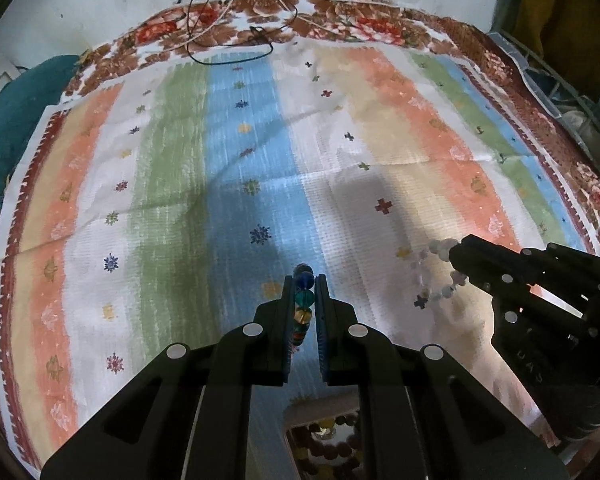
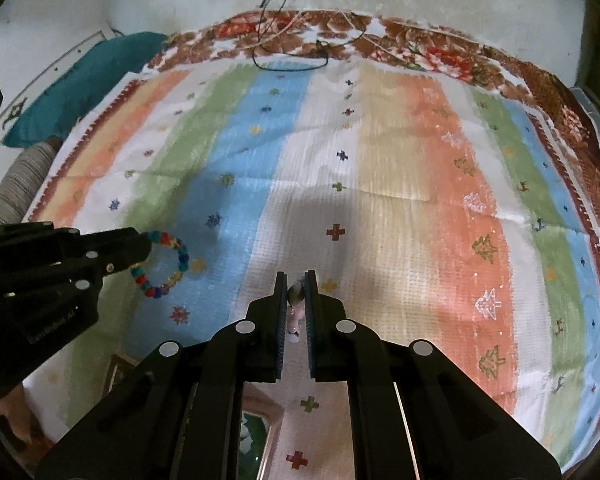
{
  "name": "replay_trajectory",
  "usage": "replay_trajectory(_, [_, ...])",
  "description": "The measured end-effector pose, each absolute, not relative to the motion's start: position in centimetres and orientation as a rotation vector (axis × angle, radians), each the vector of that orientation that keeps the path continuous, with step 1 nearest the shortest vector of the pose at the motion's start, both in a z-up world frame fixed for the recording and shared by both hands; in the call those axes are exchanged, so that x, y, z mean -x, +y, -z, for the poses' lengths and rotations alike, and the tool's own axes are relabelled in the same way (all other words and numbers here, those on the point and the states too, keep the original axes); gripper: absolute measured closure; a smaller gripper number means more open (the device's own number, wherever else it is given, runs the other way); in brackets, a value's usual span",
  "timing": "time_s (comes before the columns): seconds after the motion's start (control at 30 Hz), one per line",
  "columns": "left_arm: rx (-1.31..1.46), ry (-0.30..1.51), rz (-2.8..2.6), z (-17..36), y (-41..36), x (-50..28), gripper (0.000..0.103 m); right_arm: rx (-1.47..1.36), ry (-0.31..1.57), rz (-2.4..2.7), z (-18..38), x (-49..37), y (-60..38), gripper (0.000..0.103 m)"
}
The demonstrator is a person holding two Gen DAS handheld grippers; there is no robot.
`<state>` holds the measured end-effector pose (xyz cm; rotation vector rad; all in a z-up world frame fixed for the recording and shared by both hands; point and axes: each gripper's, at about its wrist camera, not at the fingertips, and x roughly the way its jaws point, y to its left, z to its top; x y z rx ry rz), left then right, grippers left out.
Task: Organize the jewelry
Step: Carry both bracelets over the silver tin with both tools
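Above the striped tablecloth [image 1: 172, 168], the left gripper [image 1: 305, 280] was clamped on a multicoloured bead bracelet [image 2: 162, 264], which hung over the cloth's blue stripe. To its right, the right gripper [image 2: 296, 278] pinched a pale white bead bracelet [image 1: 440, 272] over the cloth's white stripe.

Left claw [image 1: 304, 280] at bottom centre of its view, tilted steeply down, fingers pinched nearly closed on beads — right claw [image 2: 296, 276] likewise, clamped on pale beads.
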<state>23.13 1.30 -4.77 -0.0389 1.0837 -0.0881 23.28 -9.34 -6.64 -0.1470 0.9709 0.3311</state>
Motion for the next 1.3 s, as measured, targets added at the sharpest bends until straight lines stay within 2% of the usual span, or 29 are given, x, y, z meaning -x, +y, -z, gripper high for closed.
replay_trajectory(0.63, [0.08,0.974,0.148,0.3,0.9,-16.9,0.094,0.138,0.875,-0.408,3.3,-18.1,-9.4,0.093])
replay_trajectory(1.3, [0.089,0.939,0.162,-0.4,0.4,-11.8,0.094,0.17,0.852,-0.484,2.6,-13.4,-8.9,0.093])
